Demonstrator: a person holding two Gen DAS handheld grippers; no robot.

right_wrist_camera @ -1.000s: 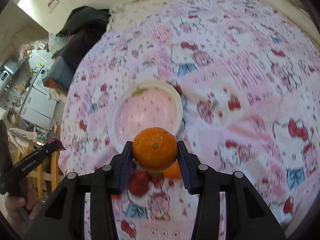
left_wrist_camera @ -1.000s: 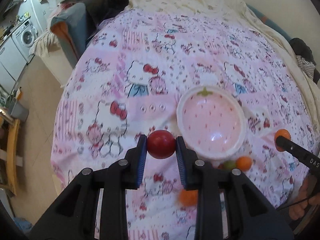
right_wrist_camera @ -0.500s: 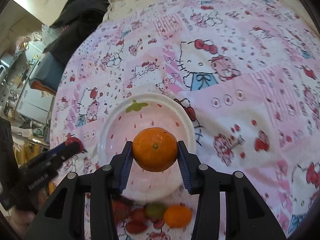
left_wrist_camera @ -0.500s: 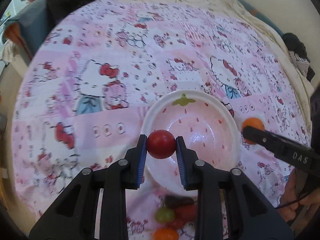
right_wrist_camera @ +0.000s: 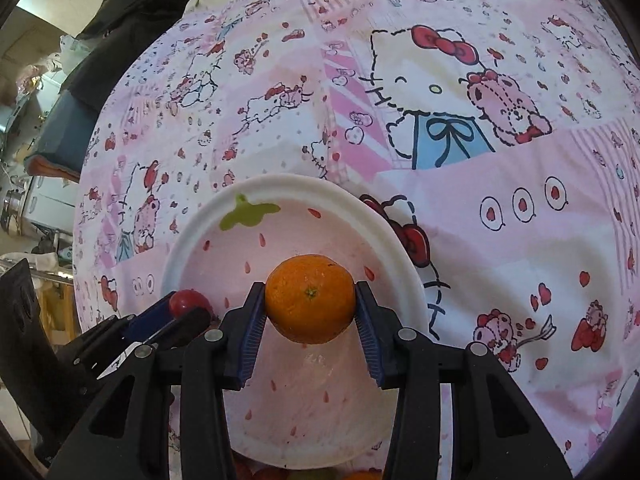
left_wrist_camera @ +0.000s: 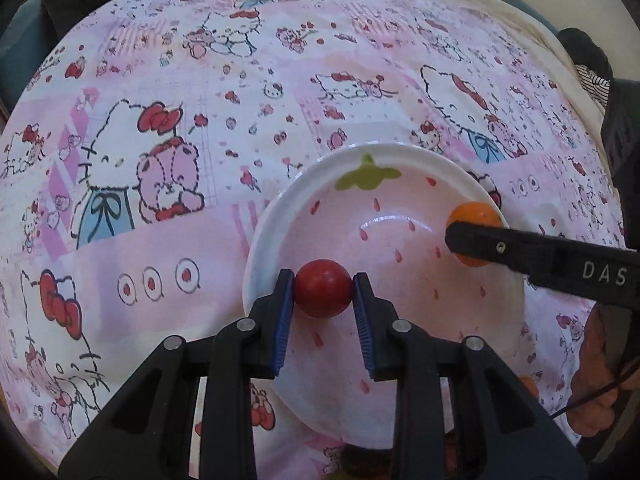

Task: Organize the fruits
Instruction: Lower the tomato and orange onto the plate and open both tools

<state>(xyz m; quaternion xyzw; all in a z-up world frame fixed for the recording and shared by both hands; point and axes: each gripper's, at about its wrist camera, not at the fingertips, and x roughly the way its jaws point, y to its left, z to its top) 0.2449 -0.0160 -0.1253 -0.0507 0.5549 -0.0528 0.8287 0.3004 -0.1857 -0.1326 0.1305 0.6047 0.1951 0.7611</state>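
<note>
A pink strawberry-patterned bowl (left_wrist_camera: pixel 404 168) lies on the bed; it also shows in the right wrist view (right_wrist_camera: pixel 296 184). My left gripper (left_wrist_camera: pixel 323 294) is shut on a small red fruit (left_wrist_camera: pixel 323 294) and holds it over the bowl's left inner side. My right gripper (right_wrist_camera: pixel 310 304) is shut on an orange (right_wrist_camera: pixel 310 304) and holds it over the bowl's middle. In the left wrist view the orange (left_wrist_camera: pixel 474 214) sits at the bowl's right rim behind the right gripper's finger (left_wrist_camera: pixel 520 254). In the right wrist view the red fruit (right_wrist_camera: pixel 188 302) shows at the bowl's left edge.
The bed is covered by a pink cartoon-cat sheet (left_wrist_camera: pixel 160 152). Other fruits lie just in front of the bowl, mostly hidden under the grippers (right_wrist_camera: pixel 360 475). Dark clothes (right_wrist_camera: pixel 132 12) lie at the far left edge of the bed.
Both grippers have moved forward and down over the bowl, each still holding its fruit. The loose fruits in front of the bowl have slid nearly out of view.
</note>
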